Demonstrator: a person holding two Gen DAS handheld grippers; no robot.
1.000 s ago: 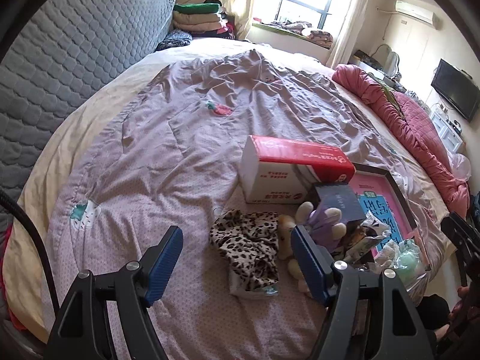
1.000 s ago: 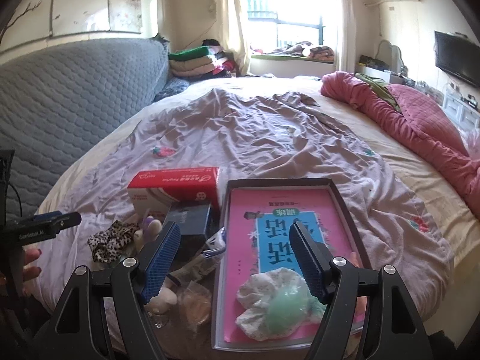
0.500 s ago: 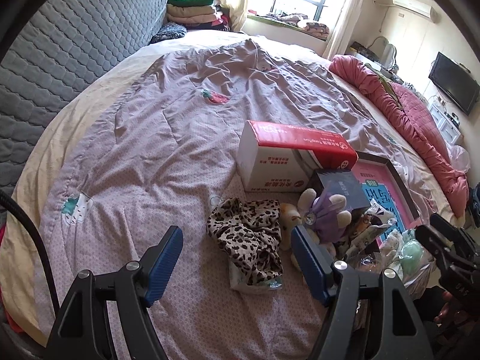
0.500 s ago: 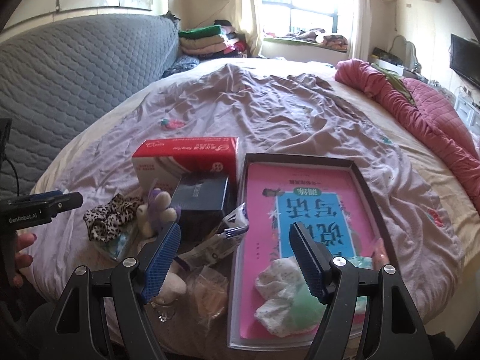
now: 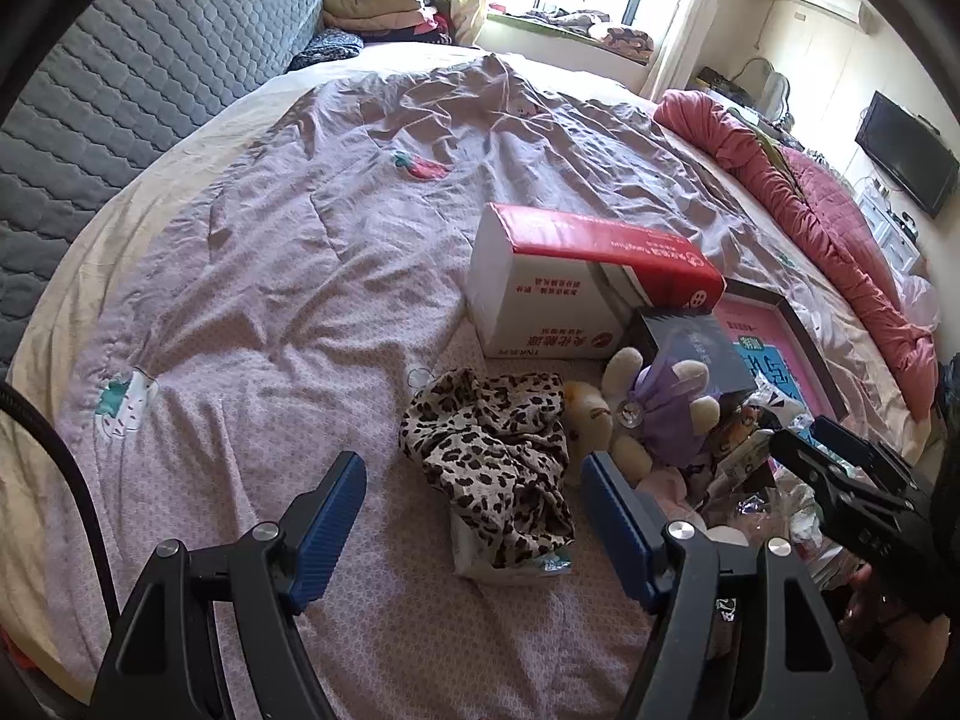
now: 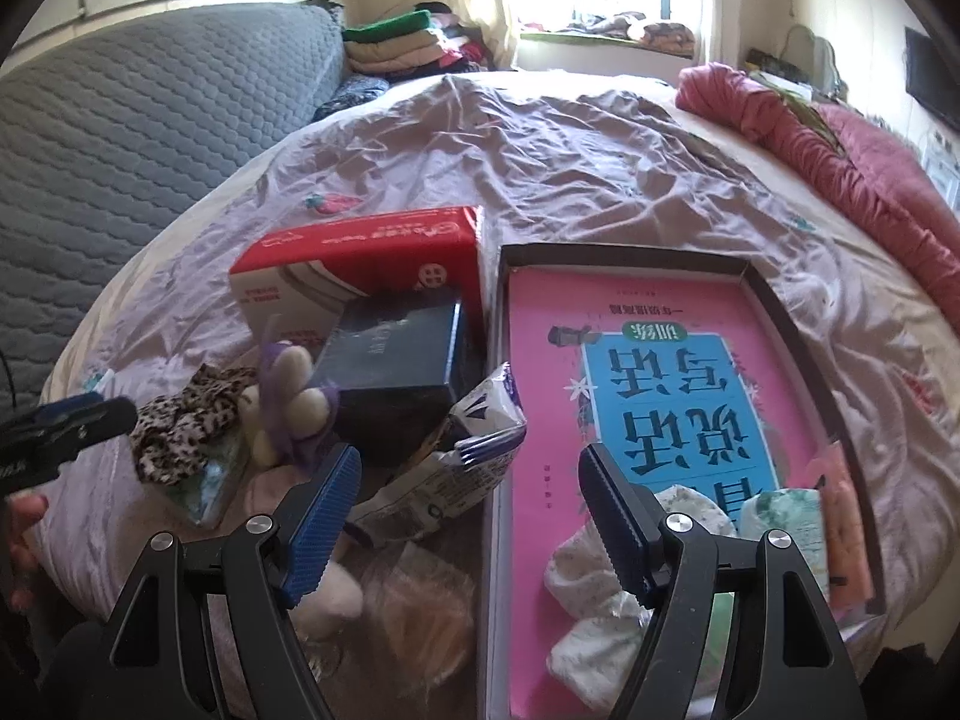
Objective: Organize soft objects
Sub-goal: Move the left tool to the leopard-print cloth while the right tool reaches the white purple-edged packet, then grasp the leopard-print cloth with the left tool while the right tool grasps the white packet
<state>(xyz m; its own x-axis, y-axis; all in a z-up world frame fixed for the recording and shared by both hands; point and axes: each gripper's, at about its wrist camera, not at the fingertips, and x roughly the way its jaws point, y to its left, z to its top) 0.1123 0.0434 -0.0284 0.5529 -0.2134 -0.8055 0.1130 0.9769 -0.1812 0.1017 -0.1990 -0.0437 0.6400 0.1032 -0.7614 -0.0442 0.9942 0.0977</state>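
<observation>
A leopard-print cloth point(image 5: 498, 450) point(image 6: 180, 432) lies crumpled on the bed, over a pale packet point(image 5: 510, 558). Just right of it rests a plush toy in a purple dress point(image 5: 660, 414) point(image 6: 294, 402). My left gripper point(image 5: 474, 522) hovers open above the cloth's near edge, nothing between its blue pads. My right gripper point(image 6: 468, 510) is open over a crinkled snack packet point(image 6: 456, 462) and the left rim of a dark tray point(image 6: 624, 255). The tray holds a pink and blue book point(image 6: 648, 384) and white floral cloth pieces point(image 6: 588, 576).
A red and white tissue box point(image 5: 576, 282) point(image 6: 360, 264) and a dark box point(image 6: 396, 354) stand behind the toys. A rolled pink quilt point(image 5: 810, 222) runs along the bed's right side. A grey padded headboard point(image 5: 120, 90) is at left. Folded clothes point(image 6: 396, 42) are stacked far back.
Both grippers have sunk toward the bed, the right one more. The pile and tray look larger and nearer. Both sets of jaws kept the same width.
</observation>
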